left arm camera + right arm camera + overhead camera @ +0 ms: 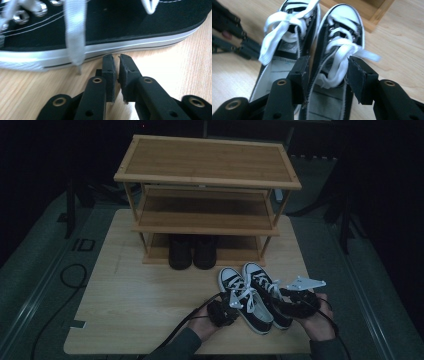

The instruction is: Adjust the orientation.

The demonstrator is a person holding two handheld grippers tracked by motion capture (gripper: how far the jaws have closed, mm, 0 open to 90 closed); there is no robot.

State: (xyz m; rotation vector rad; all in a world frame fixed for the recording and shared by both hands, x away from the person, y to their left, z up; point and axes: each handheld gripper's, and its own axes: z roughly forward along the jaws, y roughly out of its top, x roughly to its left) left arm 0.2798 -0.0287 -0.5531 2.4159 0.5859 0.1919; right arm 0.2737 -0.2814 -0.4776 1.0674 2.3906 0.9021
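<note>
In the high view, a pair of black canvas sneakers with white toe caps and white laces stands side by side at the near edge of the wooden surface [125, 290], toes pointing toward a three-tier bamboo shoe rack [207, 180]. On the rack's bottom shelf sits a pair of dark boots [192, 251]. The left tongs [223, 312] rest against the outer side of the left sneaker [245, 297]; the right tongs [295, 302] are at the heel end of the right sneaker [267, 292], a grey three-cornered plate on top of them. Both hands come in from the bottom edge.

In the left gripper view, the left tongs [116, 72] are clenched on nothing, with only a thin slit between the jaws, tips just short of the white rubber sole of the left sneaker [125, 27]. A flat white lace [75, 35] hangs down over the sole.

In the right gripper view, the right tongs [328, 75] are spread wide, the jaws standing either side of the right sneaker [342, 35] at its heel opening, not pressing it. The left sneaker [289, 32] lies just beside it, touching.
</note>
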